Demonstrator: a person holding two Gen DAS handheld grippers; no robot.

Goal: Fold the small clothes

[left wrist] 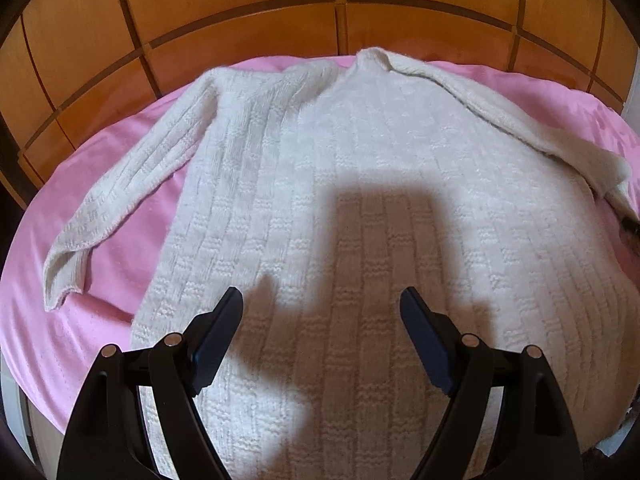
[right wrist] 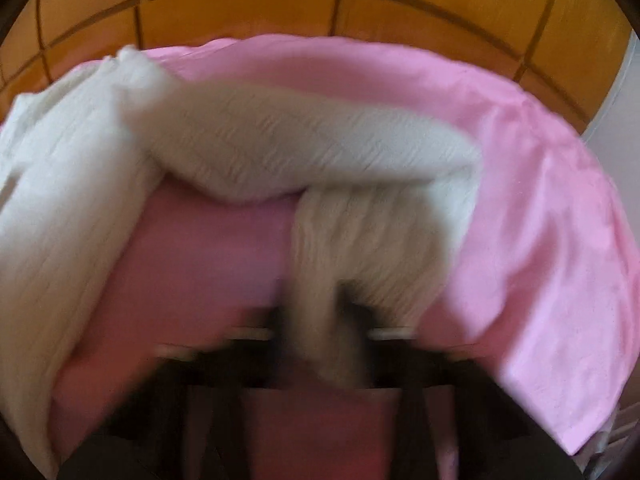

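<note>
A cream knitted sweater (left wrist: 360,168) lies flat on a pink bedcover (left wrist: 100,272), collar toward the wooden headboard (left wrist: 240,20), which is panelled in orange-brown squares with dark inlaid strips. The knit is a basket-weave rib in long vertical bands, soft and slightly fuzzy. One sleeve (left wrist: 120,184) trails diagonally across the smooth, faintly sheened pink fabric, its cuff rumpled.

The left gripper (left wrist: 322,312) hovers over the lower body of the sweater, jaws spread wide with nothing between them; its dark blue pads (left wrist: 218,328) are flat and rectangular, and it casts a blocky shadow on the knit.

The right gripper (right wrist: 320,344) is badly blurred (motion smear), yet its jaws are pinching the ribbed end of the other sleeve (right wrist: 304,152), which arches in a thick fold above the bedcover.
</note>
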